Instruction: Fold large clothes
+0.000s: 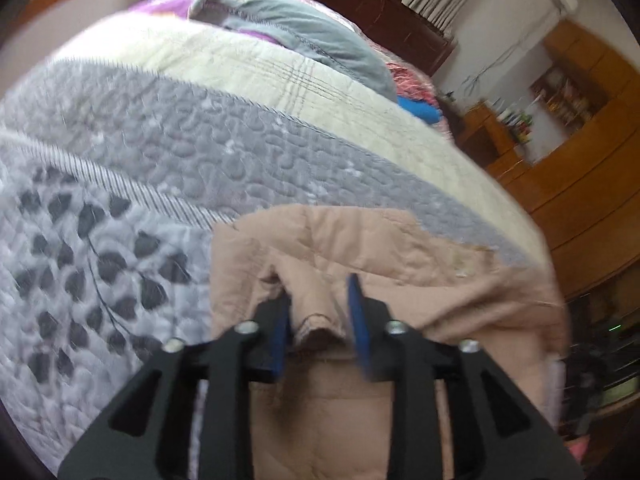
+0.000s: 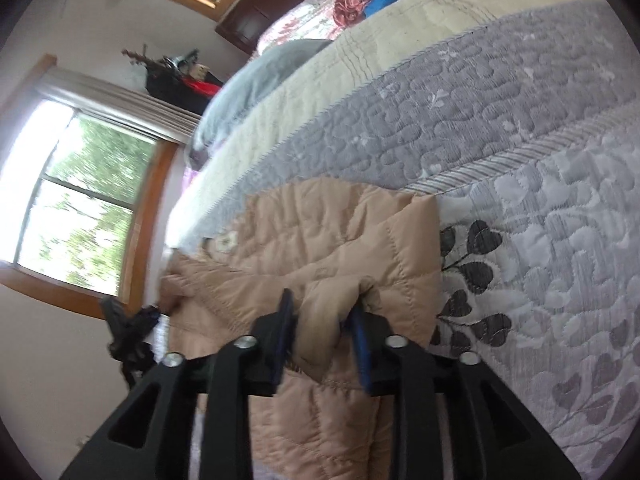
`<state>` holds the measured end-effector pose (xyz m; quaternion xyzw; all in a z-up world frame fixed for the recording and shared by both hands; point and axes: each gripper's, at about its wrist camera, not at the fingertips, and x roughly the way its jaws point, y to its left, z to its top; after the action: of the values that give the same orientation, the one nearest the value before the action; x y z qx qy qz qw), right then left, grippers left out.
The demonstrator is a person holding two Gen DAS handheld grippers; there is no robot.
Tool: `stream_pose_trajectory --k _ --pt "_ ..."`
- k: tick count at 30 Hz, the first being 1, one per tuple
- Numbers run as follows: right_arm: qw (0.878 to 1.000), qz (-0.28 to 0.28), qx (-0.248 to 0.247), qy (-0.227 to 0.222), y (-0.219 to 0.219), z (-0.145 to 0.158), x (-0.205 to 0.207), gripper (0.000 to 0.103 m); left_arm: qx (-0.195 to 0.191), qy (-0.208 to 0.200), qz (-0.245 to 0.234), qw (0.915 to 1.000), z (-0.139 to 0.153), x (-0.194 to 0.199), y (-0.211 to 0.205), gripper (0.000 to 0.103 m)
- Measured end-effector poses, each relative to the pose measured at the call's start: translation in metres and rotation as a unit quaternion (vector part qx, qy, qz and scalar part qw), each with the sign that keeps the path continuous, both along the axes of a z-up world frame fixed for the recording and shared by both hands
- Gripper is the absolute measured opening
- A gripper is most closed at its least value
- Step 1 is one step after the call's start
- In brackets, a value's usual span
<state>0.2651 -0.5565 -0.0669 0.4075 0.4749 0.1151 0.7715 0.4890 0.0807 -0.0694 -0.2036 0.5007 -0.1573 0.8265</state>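
Observation:
A beige quilted jacket [image 1: 360, 248] lies on the grey and cream bed quilt [image 1: 168, 136], hanging partly over the near bed edge. My left gripper [image 1: 318, 292] is shut on a bunched fold of the jacket near a plaid-lined edge. In the right wrist view the same jacket [image 2: 320, 232] spreads over the quilt [image 2: 500, 112]. My right gripper [image 2: 322, 304] is shut on a raised fold of the jacket. Blue pads show on both grippers.
A grey pillow [image 1: 296, 28] and a blue and red bundle [image 1: 416, 108] lie at the bed's head. A wooden cabinet [image 1: 580, 168] stands to the right. A window [image 2: 80, 200] and a dark object [image 2: 128, 336] are left of the bed.

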Motion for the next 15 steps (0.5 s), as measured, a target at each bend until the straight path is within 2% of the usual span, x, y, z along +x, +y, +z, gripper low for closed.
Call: stream_pose_trajectory --k 1,2,5,7,10,15 --pt "1.0 -0.004 0.005 -0.005 -0.002 0.002 -0.002 0.047 -0.029 0.005 -0.002 0.9996 0.003 -0.003 0.007 0.044" --pt "1.0 -0.017 -0.006 -0.011 -0.006 0.005 -0.007 0.06 -0.045 0.007 -0.003 0.9989 0.006 -0.006 0.01 0.05" --pt "0.999 -0.032 -0.034 -0.027 -0.01 0.016 -0.018 0.062 -0.09 0.009 -0.012 0.9958 0.018 -0.019 0.023 0.052" --pt "0.999 -0.025 -0.031 -0.031 -0.008 0.018 -0.026 0.061 -0.097 -0.006 -0.015 0.9951 0.029 -0.032 0.032 0.054" --pt "0.998 -0.009 -0.06 -0.036 0.006 0.02 -0.038 0.06 -0.064 -0.022 -0.012 0.9976 0.036 -0.051 0.038 0.057" --pt "0.995 0.029 -0.096 -0.025 0.034 0.008 -0.056 0.057 0.013 -0.019 -0.024 0.9995 0.02 -0.079 0.033 0.058"
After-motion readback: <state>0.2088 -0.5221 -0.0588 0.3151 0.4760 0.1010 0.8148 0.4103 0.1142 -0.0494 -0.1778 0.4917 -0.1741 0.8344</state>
